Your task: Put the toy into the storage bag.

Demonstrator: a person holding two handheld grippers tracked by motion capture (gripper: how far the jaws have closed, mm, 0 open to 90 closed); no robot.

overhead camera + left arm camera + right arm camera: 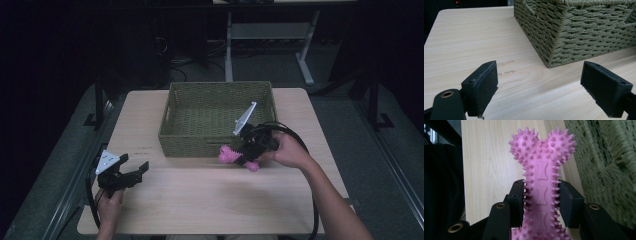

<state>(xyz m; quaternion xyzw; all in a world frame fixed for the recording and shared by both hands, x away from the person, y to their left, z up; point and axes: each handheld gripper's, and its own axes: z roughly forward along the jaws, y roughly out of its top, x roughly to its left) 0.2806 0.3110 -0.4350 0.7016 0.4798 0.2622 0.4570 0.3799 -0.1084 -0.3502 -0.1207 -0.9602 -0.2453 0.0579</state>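
From the high view, the right gripper [241, 152] pinches a pink spiked bone-shaped chew toy [226, 155] just in front of the woven basket [185, 139], its long axis lying across the table [200, 200]. The left gripper view shows the left gripper [539, 87] with jaws spread wide over bare wood near the basket's corner. In the right gripper view the toy runs straight out between the clamped jaws, knobbed end away from the camera.

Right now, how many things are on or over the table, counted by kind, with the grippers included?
Woven basket: 1
Pink spiky bone toy, held in the right gripper: 1
Hand-held grippers, the right one and the open left gripper: 2
Total: 4
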